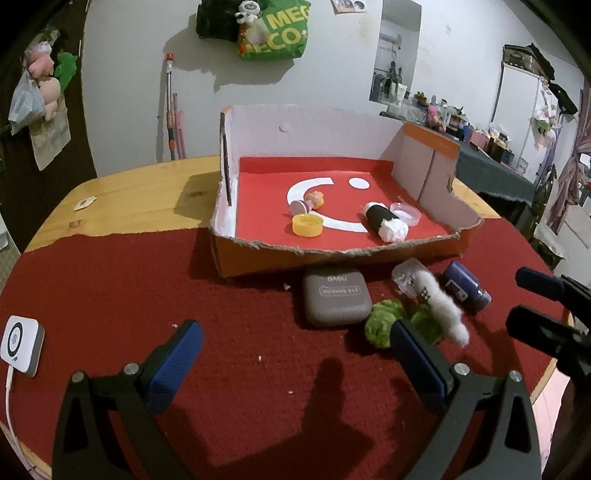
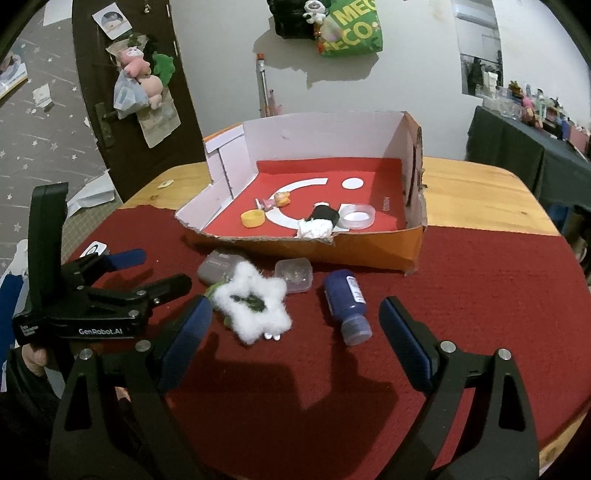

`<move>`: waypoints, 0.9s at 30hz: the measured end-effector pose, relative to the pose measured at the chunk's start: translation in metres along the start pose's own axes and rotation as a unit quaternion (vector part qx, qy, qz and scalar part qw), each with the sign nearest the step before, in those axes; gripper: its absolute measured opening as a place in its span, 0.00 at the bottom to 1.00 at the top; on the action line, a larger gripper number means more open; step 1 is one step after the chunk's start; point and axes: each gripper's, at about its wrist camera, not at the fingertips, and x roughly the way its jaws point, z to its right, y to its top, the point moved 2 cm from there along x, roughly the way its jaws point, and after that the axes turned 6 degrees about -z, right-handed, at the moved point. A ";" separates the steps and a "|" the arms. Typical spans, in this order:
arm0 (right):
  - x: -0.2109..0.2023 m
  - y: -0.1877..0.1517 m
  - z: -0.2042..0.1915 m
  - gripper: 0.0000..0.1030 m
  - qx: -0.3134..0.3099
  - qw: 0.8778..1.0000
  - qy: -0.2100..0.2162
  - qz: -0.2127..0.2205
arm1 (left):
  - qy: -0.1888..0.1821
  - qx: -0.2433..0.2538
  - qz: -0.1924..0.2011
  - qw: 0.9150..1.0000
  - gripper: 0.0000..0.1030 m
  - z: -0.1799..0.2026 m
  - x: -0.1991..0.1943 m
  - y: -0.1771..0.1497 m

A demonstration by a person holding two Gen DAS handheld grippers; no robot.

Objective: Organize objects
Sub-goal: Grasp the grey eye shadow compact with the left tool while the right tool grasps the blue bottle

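An open cardboard box (image 1: 332, 254) (image 2: 369, 251) with a red floor holds a yellow cap (image 1: 307, 225) (image 2: 253, 218), a small pink toy (image 1: 306, 202), a black roll with a white end (image 1: 386, 221) (image 2: 319, 221) and a clear round lid (image 1: 405, 213) (image 2: 356, 217). In front of it on the red mat lie a grey eyeshadow case (image 1: 337, 297) (image 2: 218, 266), a white fluffy star over green pompoms (image 2: 255, 306) (image 1: 445, 308), a clear small box (image 2: 294, 274) and a blue bottle (image 2: 347, 304) (image 1: 467, 290). My left gripper (image 1: 295, 354) is open and empty. My right gripper (image 2: 295, 332) is open and empty, near the bottle.
A white device with a cable (image 1: 18, 349) lies at the mat's left edge. The wooden table (image 1: 129, 199) shows beyond the mat. A door with hanging toys (image 2: 140, 74) and a green bag on the wall (image 2: 351, 29) are behind.
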 end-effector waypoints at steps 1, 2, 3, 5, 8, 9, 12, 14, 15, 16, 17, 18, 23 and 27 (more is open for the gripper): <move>0.001 -0.001 -0.001 0.90 -0.001 1.000 0.001 -0.002 | 0.000 0.001 0.000 1.000 1.00 0.001 -0.001 -0.001; 0.001 -0.003 -0.001 0.90 -0.002 1.000 0.001 -0.003 | 0.001 0.002 0.000 1.000 1.00 0.001 -0.001 -0.002; 0.002 -0.004 -0.002 0.90 -0.002 1.000 0.002 -0.005 | 0.001 0.003 0.000 1.000 1.00 0.001 -0.001 -0.003; 0.003 -0.006 -0.003 0.90 -0.002 1.000 0.002 -0.008 | 0.002 0.005 -0.001 1.000 1.00 0.003 -0.002 -0.004; 0.004 -0.009 -0.003 0.90 -0.002 1.000 -0.002 -0.012 | 0.001 0.008 -0.003 1.000 1.00 0.004 -0.001 -0.004; 0.005 -0.010 -0.003 0.90 -0.001 1.000 -0.002 -0.012 | 0.001 0.008 -0.005 1.000 1.00 0.004 0.000 -0.004; 0.005 -0.010 -0.001 0.88 0.001 1.000 -0.004 -0.014 | 0.004 0.005 -0.009 1.000 1.00 0.003 0.003 -0.003; 0.005 -0.010 0.000 0.79 0.001 1.000 -0.005 -0.015 | 0.005 0.001 -0.013 1.000 0.97 0.001 0.006 -0.001; 0.006 -0.010 0.001 0.76 0.001 1.000 -0.007 -0.016 | 0.004 -0.002 -0.015 1.000 0.96 0.000 0.007 0.000; 0.007 -0.010 0.002 0.70 0.001 1.000 -0.010 -0.018 | 0.003 -0.003 -0.018 1.000 0.94 -0.001 0.009 0.000; 0.009 -0.010 0.003 0.64 0.001 1.000 -0.013 -0.021 | 0.002 -0.004 -0.019 1.000 0.92 -0.001 0.010 0.001; 0.010 -0.011 0.004 0.62 0.002 1.000 -0.014 -0.022 | 0.003 -0.003 -0.021 1.000 0.91 -0.001 0.012 0.002; 0.017 -0.009 0.011 0.57 0.005 0.999 -0.025 -0.029 | 0.009 0.005 -0.028 1.000 0.86 0.000 0.021 0.004; 0.020 -0.007 0.017 0.57 0.007 0.999 -0.033 -0.030 | 0.006 0.001 -0.030 1.000 0.87 -0.002 0.026 0.008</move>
